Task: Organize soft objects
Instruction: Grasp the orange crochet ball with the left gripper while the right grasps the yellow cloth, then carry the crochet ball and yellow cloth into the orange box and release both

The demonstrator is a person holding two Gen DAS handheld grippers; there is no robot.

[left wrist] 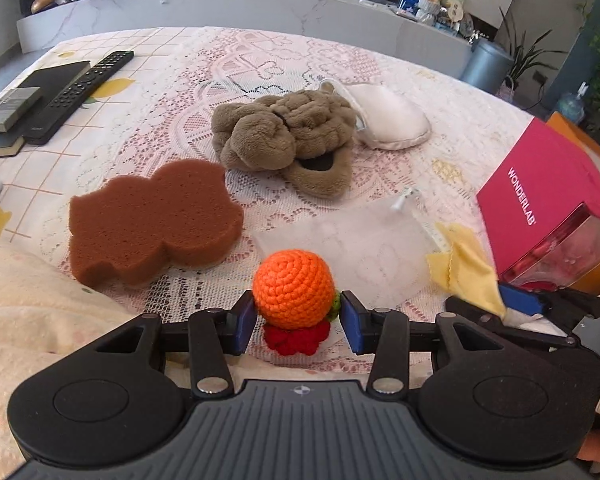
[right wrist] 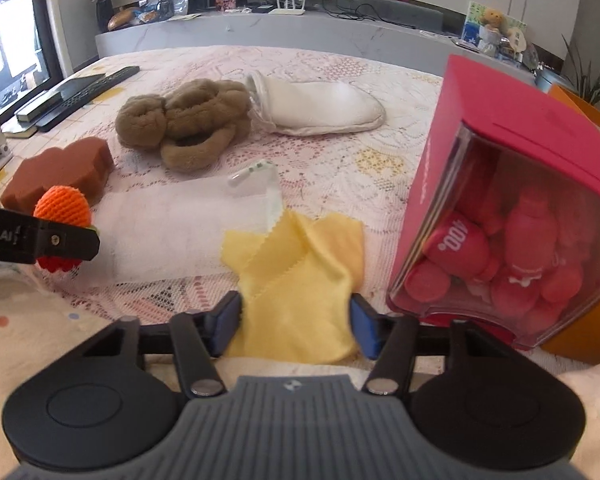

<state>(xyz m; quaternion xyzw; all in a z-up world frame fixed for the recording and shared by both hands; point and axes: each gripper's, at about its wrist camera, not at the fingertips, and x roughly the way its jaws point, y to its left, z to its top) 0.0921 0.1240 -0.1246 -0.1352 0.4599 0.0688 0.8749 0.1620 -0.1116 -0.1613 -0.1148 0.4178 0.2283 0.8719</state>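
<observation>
Crocheted orange ball (left wrist: 293, 288) with red base, crumpled yellow cloth (right wrist: 300, 280)

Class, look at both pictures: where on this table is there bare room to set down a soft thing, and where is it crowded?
Free: the lace cloth between remote and brown plush; also beyond the white pouch. Crowded: the near edge, with sponge, clear bag, yellow cloth and pink box close together.
</observation>
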